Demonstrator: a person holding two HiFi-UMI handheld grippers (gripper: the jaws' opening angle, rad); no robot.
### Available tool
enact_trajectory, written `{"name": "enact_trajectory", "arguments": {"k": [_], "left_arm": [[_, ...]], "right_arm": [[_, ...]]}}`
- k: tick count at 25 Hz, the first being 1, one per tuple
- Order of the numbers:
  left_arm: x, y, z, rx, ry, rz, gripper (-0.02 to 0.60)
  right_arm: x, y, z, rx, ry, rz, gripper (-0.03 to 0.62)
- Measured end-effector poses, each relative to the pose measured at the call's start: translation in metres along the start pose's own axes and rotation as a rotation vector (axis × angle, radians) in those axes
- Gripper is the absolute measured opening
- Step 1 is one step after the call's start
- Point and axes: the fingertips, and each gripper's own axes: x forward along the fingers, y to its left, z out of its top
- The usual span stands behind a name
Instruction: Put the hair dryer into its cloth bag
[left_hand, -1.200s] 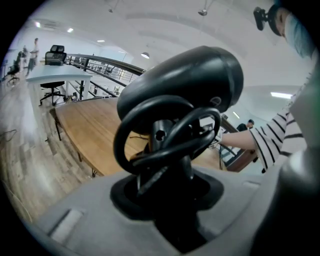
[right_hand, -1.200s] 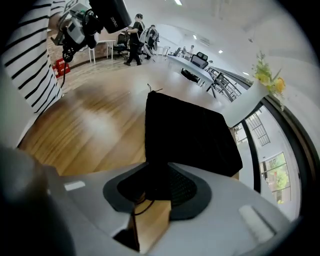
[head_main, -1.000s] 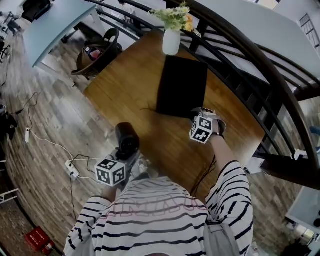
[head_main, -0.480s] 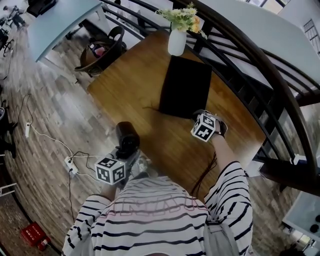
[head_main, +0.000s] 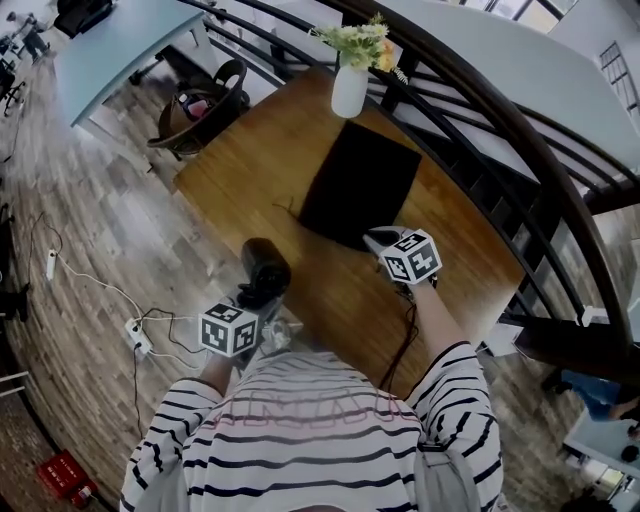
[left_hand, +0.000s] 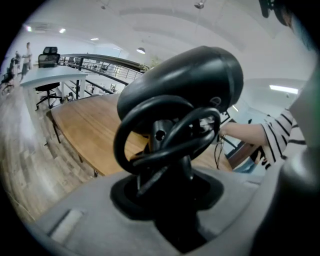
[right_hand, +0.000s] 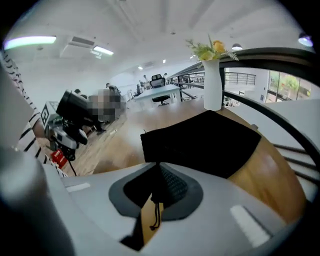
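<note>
The black hair dryer (head_main: 265, 268) juts out over the wooden table's (head_main: 240, 165) near-left edge, its cord coiled around the handle (left_hand: 165, 135). My left gripper (head_main: 254, 303) is shut on that handle, and the dryer's body (left_hand: 185, 85) fills the left gripper view. The black cloth bag (head_main: 360, 185) lies flat on the table beyond. My right gripper (head_main: 376, 240) has just been closing; its jaws are now shut on the bag's near edge (right_hand: 165, 180), lifting it slightly. A drawstring (right_hand: 156, 215) dangles below the jaws.
A white vase with flowers (head_main: 349, 88) stands at the table's far end, just beyond the bag. A dark curved railing (head_main: 520, 130) runs along the right. A chair holding a bag (head_main: 195, 110) stands to the left, and a power strip with cables (head_main: 140, 338) lies on the floor.
The right gripper has rolled, shut on the bag's near edge and risen; the bag has skewed and shifted on the table. The left gripper and the dryer have stayed put.
</note>
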Motion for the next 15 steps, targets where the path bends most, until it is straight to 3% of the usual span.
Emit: {"name": "enact_trajectory", "arguments": {"k": [6, 15], "left_arm": [[0.024, 0.001, -0.013, 0.087, 0.113, -0.025, 0.153], [0.066, -0.004, -0.049, 0.22, 0.352, -0.038, 0.153]], "right_arm": [[-0.005, 0.032, 0.004, 0.145, -0.104, 0.026, 0.012], [-0.022, 0.063, -0.001, 0.362, -0.255, 0.045, 0.013]]}}
